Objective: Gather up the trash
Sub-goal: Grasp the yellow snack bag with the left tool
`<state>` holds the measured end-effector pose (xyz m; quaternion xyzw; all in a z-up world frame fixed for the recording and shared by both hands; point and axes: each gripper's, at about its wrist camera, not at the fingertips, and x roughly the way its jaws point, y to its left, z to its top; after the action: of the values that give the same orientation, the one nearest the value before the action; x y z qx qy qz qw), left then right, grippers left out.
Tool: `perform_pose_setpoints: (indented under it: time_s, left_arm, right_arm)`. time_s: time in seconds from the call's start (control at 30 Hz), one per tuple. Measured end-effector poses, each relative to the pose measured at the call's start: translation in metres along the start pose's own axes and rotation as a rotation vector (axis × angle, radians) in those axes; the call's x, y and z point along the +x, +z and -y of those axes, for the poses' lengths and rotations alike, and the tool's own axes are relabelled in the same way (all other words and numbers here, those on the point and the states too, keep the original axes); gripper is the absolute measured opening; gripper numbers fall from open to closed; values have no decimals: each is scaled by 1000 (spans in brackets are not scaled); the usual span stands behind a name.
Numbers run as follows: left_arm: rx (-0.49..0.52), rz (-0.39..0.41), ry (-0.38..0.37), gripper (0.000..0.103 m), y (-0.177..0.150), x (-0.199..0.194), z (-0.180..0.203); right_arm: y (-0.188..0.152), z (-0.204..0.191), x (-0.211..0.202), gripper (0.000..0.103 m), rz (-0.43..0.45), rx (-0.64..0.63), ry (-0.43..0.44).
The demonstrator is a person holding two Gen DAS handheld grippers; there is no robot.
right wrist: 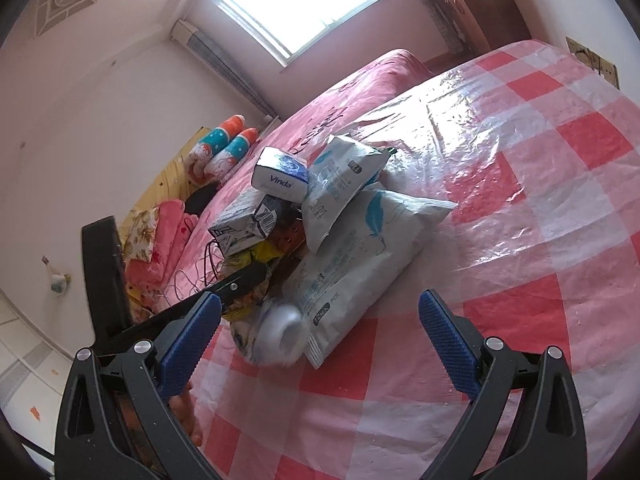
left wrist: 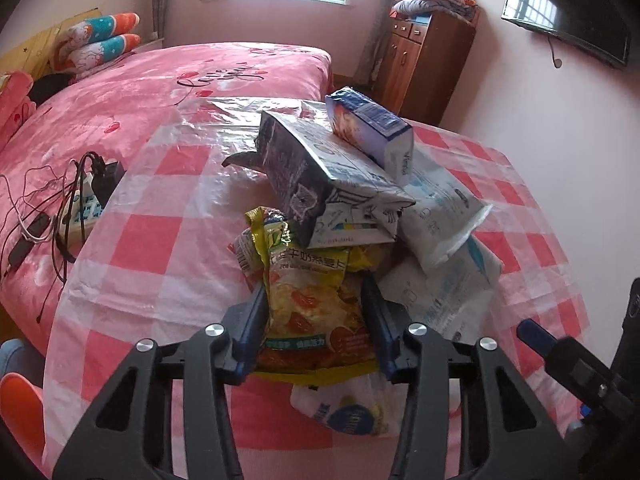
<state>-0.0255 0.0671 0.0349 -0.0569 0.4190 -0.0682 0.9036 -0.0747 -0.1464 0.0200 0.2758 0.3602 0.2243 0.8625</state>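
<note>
Currently early stage: left gripper (left wrist: 316,316) clamped on yellow snack bag (left wrist: 312,300) at near edge of trash pile (left wrist: 360,208) on checkered table (left wrist: 160,248). Right gripper (right wrist: 320,332) wide open, empty, just short of pile. Nothing visibly collected yet; no bin in view. Tissue box (left wrist: 370,128), cartons, white packs untouched, stacked atop each other.

Pink bedspread (left wrist: 168,92) behind checked tablecloth (left wrist: 168,208); power strip (left wrist: 78,208) with cables on bed; 2 bolster pillows (left wrist: 100,40); wooden cabinet (left wrist: 424,60); wall TV (left wrist: 568,8).
</note>
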Motion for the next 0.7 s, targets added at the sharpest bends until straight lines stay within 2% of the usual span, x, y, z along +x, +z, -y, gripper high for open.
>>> perform_pose_setpoints:
  time_s: [0.23,0.7]
  left_arm:
    - [-8,-9,-52,44,-27,-23,-3]
    - [-142,25,-141,43,-52,-55,-42]
  right_arm:
    - [-1,1,2,98,-9,-3,-3]
    - [-1,-24,14,98,-18,-87,-22]
